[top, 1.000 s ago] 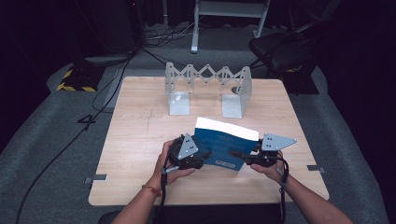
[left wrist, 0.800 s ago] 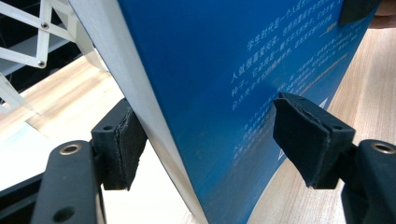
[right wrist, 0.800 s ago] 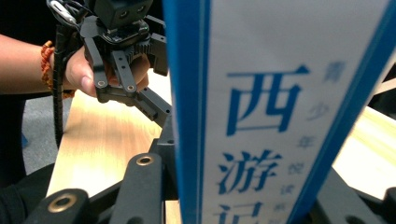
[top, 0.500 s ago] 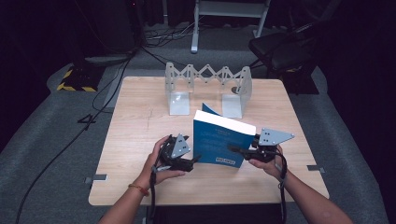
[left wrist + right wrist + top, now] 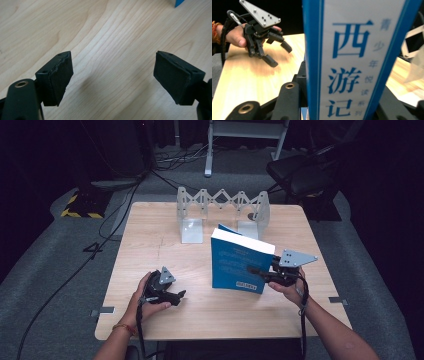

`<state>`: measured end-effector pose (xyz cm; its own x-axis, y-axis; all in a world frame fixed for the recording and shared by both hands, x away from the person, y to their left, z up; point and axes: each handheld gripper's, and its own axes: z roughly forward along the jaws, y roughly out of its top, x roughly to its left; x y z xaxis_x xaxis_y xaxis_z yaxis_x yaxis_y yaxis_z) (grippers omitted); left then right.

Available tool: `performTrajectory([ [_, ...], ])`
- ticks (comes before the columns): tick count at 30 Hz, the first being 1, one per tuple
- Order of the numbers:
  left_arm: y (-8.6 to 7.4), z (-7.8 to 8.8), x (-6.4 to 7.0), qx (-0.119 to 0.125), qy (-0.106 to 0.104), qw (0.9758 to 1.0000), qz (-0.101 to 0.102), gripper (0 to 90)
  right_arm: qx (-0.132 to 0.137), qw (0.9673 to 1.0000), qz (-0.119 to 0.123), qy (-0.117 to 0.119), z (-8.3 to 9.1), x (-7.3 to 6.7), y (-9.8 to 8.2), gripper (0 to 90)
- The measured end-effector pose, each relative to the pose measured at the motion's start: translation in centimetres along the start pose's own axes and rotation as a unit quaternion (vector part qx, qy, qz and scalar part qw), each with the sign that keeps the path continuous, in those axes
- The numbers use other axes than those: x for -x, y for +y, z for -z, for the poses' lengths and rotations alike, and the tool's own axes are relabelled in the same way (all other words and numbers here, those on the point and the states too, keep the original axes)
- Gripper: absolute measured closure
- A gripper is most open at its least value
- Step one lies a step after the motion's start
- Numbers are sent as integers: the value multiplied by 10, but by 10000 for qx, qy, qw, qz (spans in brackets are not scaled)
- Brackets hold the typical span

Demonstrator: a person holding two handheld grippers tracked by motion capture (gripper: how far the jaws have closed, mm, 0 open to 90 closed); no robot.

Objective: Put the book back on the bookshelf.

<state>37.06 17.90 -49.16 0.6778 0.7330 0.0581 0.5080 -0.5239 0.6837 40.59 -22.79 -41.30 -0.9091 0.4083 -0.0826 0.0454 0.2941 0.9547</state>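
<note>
A: Since the earlier frame the book [image 5: 239,262] has been tipped up on edge, and the left tongs [image 5: 175,296] have let go of it and drawn off to its left, low over the desk [image 5: 150,245].

B: And their jaws?

A: They have just been opening; the left gripper view has them wide apart with bare wood between and a blue corner of the book at the top edge.

B: What does the right gripper view add?

A: The book's spine close up, blue characters on white, clamped in the right tongs [image 5: 257,271], which hold its right edge.

B: The room?

A: Grey carpet and dark surroundings, with a chair [image 5: 300,175] far behind the book.

B: Any holder?

A: A folding metal rack [image 5: 222,212] stands just behind the book; nothing stands in it.
</note>
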Motion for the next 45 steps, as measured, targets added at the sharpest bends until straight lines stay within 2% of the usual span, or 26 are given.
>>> performTrajectory([
  [2,-4,-3,-3,-32,-58,9998,207,164,29,10000,-14,-82,3,3,0,619],
  [4,-7,-6,-5,-105,-39,9995,282,165,58,9999,-22,-130,5,5,-1,619],
  [7,-10,-6,-8,-65,-56,9989,468,155,65,9997,-4,-216,8,9,-2,619],
  [9,-11,-6,-10,-14,-53,9991,411,149,77,9996,-17,-280,9,11,-2,619],
  [17,-11,-8,-10,2,-106,9988,477,131,78,9987,114,-483,11,19,7,621],
  [18,-10,-8,-11,-7,-65,9991,424,126,73,9985,147,-525,10,20,10,621],
  [19,-10,-9,-11,-5,-101,9988,474,120,78,9983,182,-552,8,20,12,621],
  [21,-10,-9,-11,-24,-120,9989,452,114,73,9977,246,-628,5,23,16,622],
  [23,-9,-9,-12,-31,-108,9990,424,113,28,9978,228,-628,2,27,20,621],
  [26,-9,-9,-12,-33,-105,9991,409,112,-7,9970,190,-754,-3,34,24,621],
  [33,-9,-9,-12,-36,-120,9991,416,112,-179,9935,406,-1052,-13,50,39,621],
  [35,-9,-9,-12,-36,-121,9991,414,112,-237,9930,393,-1088,-14,56,43,621],
  [36,-9,-9,-12,-36,-122,9991,416,112,-221,9915,433,-1206,-14,59,46,621],
  [38,-9,-9,-12,-34,-121,9991,415,113,-193,9920,357,-1193,-14,63,49,621],
  [41,-9,-9,-12,-33,-131,9991,412,112,-124,9903,256,-1358,-13,73,54,621],
  [43,-9,-9,-12,-32,-134,9991,409,112,-121,9877,320,-1528,-14,76,59,621],
  [45,-9,-9,-12,-33,-136,9991,405,112,-103,9853,275,-1684,-15,80,62,620],
])
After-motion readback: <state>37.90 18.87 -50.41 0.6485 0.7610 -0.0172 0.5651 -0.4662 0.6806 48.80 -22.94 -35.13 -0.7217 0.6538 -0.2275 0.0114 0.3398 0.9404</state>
